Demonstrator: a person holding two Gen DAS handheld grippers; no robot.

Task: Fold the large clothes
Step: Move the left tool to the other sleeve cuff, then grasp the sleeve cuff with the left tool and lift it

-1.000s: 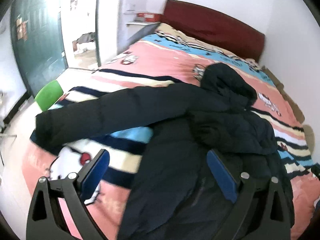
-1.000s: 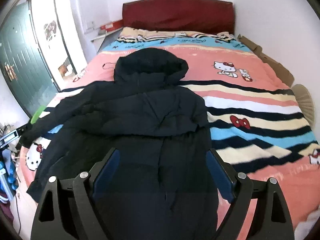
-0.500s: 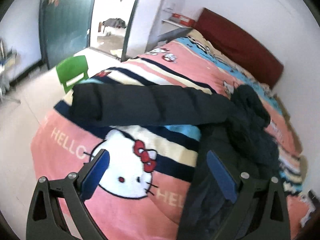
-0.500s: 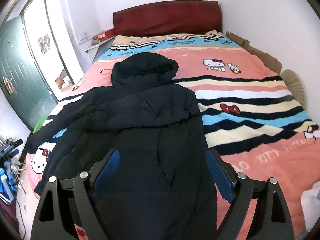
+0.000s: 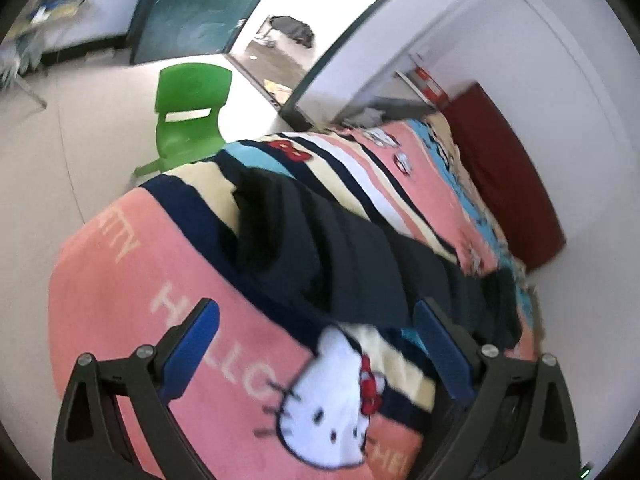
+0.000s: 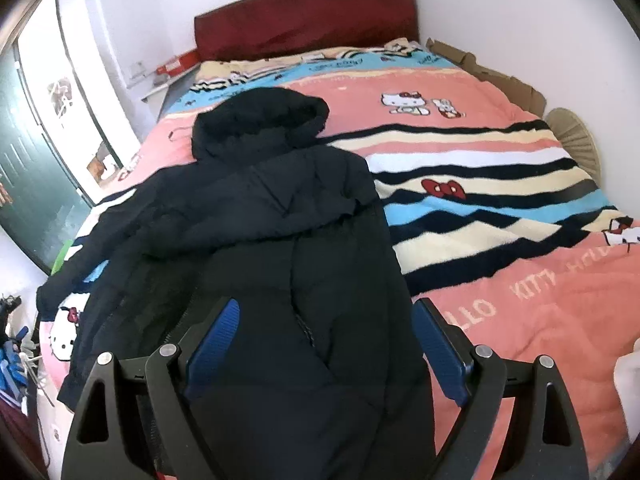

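Both grippers are released: the right gripper (image 6: pixel 326 344) hovers over the lower body of the black hooded jacket (image 6: pixel 280 216), the left gripper (image 5: pixel 316 350) above the cartoon-cat blanket (image 5: pixel 120 300) near the outstretched sleeve (image 5: pixel 280 232); beyond stand a green chair (image 5: pixel 190 108) and red headboard (image 6: pixel 308 20).

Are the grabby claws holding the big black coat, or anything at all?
Nothing is held. The left gripper has its jaws open over the blanket, and the right gripper has its jaws open above the black coat, not pinching it.
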